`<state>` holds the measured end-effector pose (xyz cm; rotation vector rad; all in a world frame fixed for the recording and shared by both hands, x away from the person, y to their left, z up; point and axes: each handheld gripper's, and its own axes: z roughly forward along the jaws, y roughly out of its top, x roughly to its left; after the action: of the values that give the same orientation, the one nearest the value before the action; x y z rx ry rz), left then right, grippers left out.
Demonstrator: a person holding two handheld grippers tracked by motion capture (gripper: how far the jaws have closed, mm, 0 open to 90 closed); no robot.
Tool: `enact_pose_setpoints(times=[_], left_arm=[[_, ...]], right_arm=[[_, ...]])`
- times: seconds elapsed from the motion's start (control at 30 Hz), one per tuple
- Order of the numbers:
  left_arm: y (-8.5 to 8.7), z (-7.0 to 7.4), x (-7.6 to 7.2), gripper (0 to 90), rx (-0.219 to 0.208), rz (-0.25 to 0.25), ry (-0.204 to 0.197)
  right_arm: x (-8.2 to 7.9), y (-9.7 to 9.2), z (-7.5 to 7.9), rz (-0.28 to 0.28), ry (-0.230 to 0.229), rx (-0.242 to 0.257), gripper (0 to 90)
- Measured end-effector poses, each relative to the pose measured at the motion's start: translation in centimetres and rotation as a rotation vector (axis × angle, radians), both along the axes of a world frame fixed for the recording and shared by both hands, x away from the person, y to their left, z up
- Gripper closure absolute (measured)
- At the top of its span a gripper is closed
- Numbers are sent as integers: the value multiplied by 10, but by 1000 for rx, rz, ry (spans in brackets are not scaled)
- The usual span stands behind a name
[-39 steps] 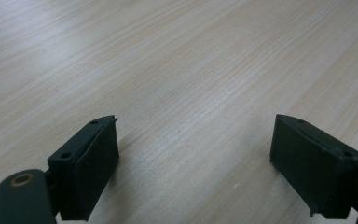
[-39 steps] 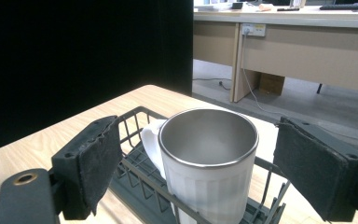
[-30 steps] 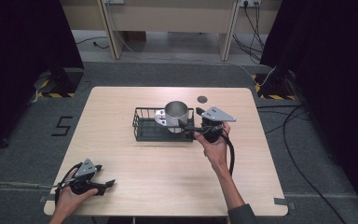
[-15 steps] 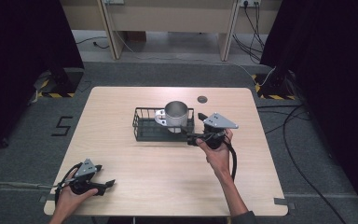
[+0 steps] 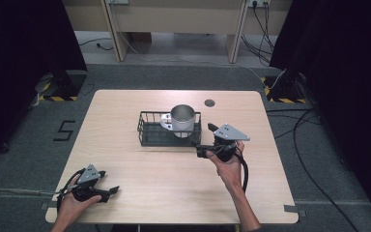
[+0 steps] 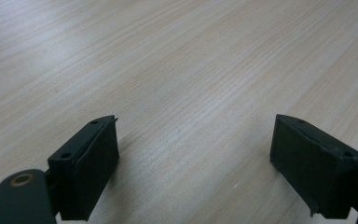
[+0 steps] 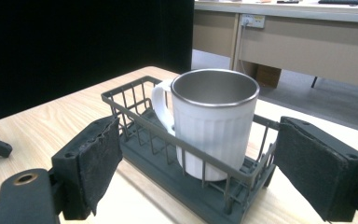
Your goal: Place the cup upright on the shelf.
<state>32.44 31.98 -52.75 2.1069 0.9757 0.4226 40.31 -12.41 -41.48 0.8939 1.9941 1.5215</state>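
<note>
A white mug with a steel rim (image 5: pixel 183 119) stands upright in the right end of a dark wire basket (image 5: pixel 150 134) at the table's middle; in the right gripper view the mug (image 7: pixel 214 126) and basket (image 7: pixel 142 149) sit just beyond the jaws, handle turned left. My right gripper (image 5: pixel 198 146) hovers at the basket's right end, pointing at it, and the right gripper (image 7: pixel 199 135) is open, nothing between its pads. My left gripper (image 5: pixel 110 192) rests at the table's front left corner. The left gripper (image 6: pixel 196 126) is open over bare wood.
A small dark round disc (image 5: pixel 209 102) lies near the table's (image 5: pixel 125 164) far edge. Desks (image 5: pixel 174 19) and floor cables (image 5: pixel 314 140) are beyond the table, with black curtains on both sides.
My right gripper has drawn a little toward the person and lower, staying at the basket's right end. The left gripper, mug and basket have not moved.
</note>
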Motion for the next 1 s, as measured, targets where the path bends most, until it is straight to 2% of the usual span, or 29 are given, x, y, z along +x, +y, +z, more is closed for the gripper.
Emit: enact_pose_setpoints(times=[0.43, 1.0], left_arm=[[0, 0, 0, 145, 0, 0, 0], [0, 0, 0, 145, 0, 0, 0]], right_arm=[[-11, -7, -15, 0, 20, 2, 152], [-24, -11, -23, 4, 28, 2, 152]])
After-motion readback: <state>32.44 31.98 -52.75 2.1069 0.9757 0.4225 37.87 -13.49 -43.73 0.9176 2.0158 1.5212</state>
